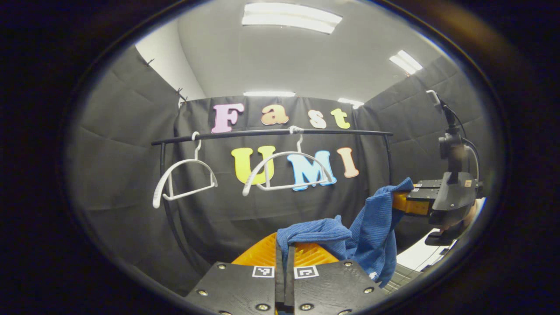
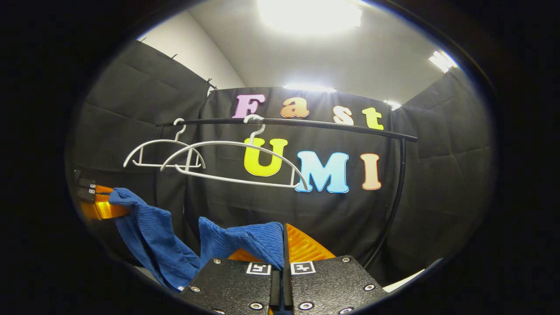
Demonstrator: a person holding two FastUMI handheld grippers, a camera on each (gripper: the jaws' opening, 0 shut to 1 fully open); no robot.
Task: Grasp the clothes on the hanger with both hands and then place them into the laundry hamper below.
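1. Square black-and-white marker tags sit on both grippers' dark bodies; no readable writing.
2. Left gripper (image 1: 285,258) fingers are clamped on the blue ribbed cloth (image 1: 367,232).
3. Right gripper (image 2: 283,245) fingers pinch its other end; the cloth sags between them, below the rail.
4. Two bare white hangers (image 1: 286,170) hang on the black rail (image 1: 271,132).

Black rail (image 1: 271,132) carries 2 hangers (image 1: 183,180).

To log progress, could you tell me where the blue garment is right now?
The blue garment is off the white hangers, stretched between the left gripper and right gripper, below the rail.
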